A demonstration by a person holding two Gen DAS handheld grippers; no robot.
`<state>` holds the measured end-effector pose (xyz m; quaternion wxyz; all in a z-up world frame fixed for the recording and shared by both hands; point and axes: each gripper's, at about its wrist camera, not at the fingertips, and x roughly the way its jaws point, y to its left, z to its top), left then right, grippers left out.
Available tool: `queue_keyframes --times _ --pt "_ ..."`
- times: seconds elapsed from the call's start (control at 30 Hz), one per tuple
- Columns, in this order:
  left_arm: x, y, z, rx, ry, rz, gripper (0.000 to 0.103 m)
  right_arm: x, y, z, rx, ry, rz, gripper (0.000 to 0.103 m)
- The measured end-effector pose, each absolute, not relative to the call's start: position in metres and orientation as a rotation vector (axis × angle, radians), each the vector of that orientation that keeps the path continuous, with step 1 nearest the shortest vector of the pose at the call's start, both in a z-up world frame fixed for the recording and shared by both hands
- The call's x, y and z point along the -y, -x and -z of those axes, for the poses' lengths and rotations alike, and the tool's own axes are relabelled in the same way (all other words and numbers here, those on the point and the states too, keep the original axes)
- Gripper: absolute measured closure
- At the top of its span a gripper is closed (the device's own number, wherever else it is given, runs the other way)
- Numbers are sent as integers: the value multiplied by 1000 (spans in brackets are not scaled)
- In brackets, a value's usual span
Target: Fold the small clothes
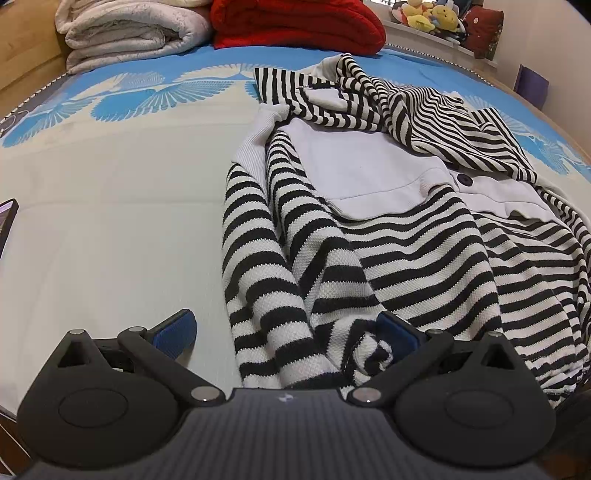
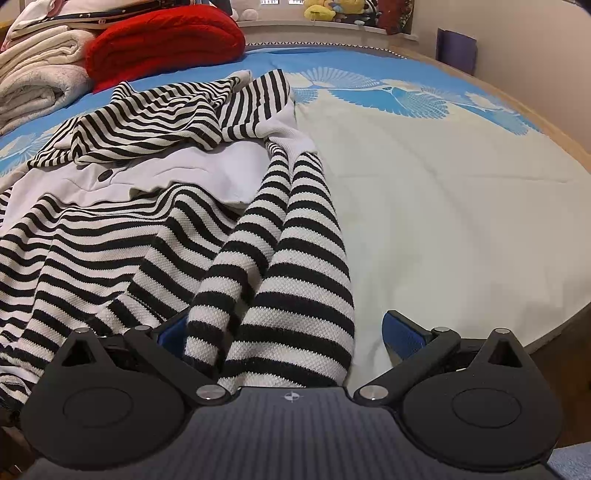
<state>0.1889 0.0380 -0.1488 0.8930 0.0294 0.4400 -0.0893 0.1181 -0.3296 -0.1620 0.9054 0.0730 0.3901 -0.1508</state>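
A black-and-white striped knit top [image 1: 406, 243] with a pale panel and a dark button [image 1: 464, 180] lies crumpled on the bed. One striped sleeve [image 1: 258, 258] runs down its left side toward my left gripper [image 1: 288, 332], which is open, the sleeve's lower end lying between its blue pads. In the right wrist view the same top [image 2: 110, 240] fills the left half. Its other sleeve [image 2: 295, 240], folded double, reaches between the fingers of my open right gripper [image 2: 288, 332]. Neither gripper pinches the cloth.
The bed has a cream sheet with a blue fan-pattern border [image 1: 129, 96]. Folded white blankets [image 1: 125, 33] and a red blanket [image 1: 295, 22] are stacked at the far end. Soft toys [image 1: 432, 16] sit on a sill. A dark screen edge [image 1: 7, 218] shows at left.
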Motion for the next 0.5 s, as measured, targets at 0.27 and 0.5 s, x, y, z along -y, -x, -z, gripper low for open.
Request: queue_keyframes --times 0.27,0.5 --pt "-39 -188 150 -904 -64 194 0 326 -116 161 -817 -148 289 1" --pt "-51 -181 138 -963 17 270 33 323 -103 143 -824 -196 127 83"
